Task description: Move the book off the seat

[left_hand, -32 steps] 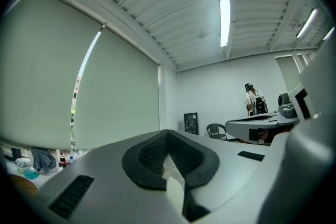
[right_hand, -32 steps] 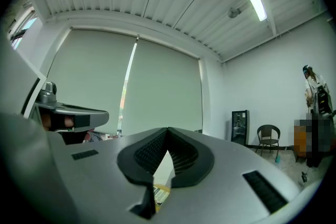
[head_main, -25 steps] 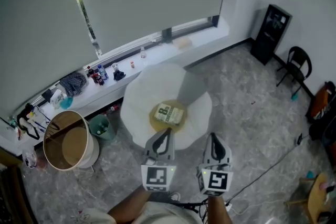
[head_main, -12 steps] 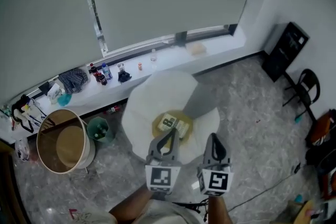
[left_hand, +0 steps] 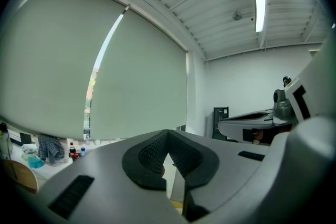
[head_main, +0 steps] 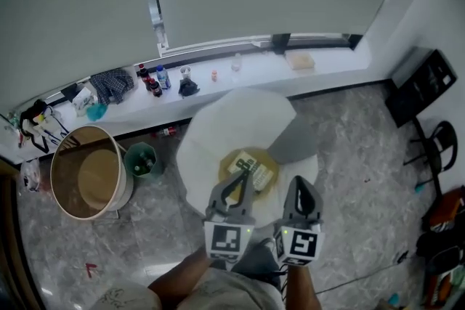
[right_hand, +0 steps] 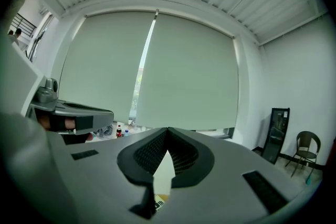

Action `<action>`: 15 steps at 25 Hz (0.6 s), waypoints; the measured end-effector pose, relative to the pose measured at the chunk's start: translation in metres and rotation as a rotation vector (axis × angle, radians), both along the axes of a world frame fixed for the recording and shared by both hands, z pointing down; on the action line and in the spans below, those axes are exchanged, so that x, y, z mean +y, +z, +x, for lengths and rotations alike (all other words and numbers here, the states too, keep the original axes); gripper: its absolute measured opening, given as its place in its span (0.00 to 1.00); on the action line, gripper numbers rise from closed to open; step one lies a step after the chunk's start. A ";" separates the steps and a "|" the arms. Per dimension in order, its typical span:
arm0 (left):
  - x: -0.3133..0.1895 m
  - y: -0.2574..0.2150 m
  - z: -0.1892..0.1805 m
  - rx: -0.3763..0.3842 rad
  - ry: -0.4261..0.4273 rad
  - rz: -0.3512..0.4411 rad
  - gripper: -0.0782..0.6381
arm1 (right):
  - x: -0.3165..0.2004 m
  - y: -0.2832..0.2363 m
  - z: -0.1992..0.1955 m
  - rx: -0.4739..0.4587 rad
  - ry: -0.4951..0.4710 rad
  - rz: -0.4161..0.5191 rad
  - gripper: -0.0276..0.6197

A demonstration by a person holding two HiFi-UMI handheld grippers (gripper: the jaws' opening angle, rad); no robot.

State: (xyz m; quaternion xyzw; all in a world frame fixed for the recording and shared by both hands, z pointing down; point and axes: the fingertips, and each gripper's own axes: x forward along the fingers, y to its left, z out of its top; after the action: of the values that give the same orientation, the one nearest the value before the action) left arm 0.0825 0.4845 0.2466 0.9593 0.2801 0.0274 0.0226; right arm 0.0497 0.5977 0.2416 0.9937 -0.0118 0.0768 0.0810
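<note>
A: Where is the book?

B: The book (head_main: 261,174) lies flat on a yellow cushion (head_main: 247,154) on the near half of the white seat (head_main: 240,120).

A: And the tools?

B: Both are closed tight with nothing between the jaws. From the head view, the left tool (head_main: 243,172) has its tip over the book's near edge, but I cannot tell whether it touches. The right tool (head_main: 301,181) sits just beside it, to the right of the cushion. Each tool's own view shows the pads meeting at the tip, left (left_hand: 168,136) and right (right_hand: 168,131).

A: Any containers?

B: Two, on the floor left of the seat. A big round tub (head_main: 53,181) stands open, and its tan inside looks bare. Between the tub and the seat is a small green bin (head_main: 131,153) with something dark in it that is too small to make out.

A: Anything else?

B: A few bottles (head_main: 151,80) stand on the window ledge (head_main: 254,72) behind the seat.
</note>
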 end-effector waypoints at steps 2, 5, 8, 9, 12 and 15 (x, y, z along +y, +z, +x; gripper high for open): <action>0.005 0.008 0.012 -0.004 -0.034 0.003 0.11 | 0.006 0.006 0.018 0.013 -0.046 -0.019 0.05; 0.016 0.024 0.029 -0.030 -0.098 0.000 0.11 | 0.017 0.023 0.046 -0.012 -0.111 -0.021 0.05; 0.039 0.046 0.055 -0.044 -0.164 0.005 0.11 | 0.039 0.043 0.078 -0.032 -0.174 -0.014 0.05; 0.048 0.055 0.062 -0.050 -0.192 0.007 0.11 | 0.049 0.051 0.088 -0.043 -0.200 -0.015 0.05; 0.066 0.084 0.075 -0.108 -0.302 0.008 0.11 | 0.071 0.080 0.110 -0.088 -0.301 -0.028 0.05; 0.074 0.106 0.084 -0.154 -0.381 0.023 0.11 | 0.080 0.103 0.125 -0.138 -0.380 -0.021 0.05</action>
State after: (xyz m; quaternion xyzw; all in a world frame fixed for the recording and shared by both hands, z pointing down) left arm 0.1663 0.5587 0.3523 0.9902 0.0907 0.0989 0.0376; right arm 0.1743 0.6773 0.3448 0.9651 -0.2037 0.1281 0.1036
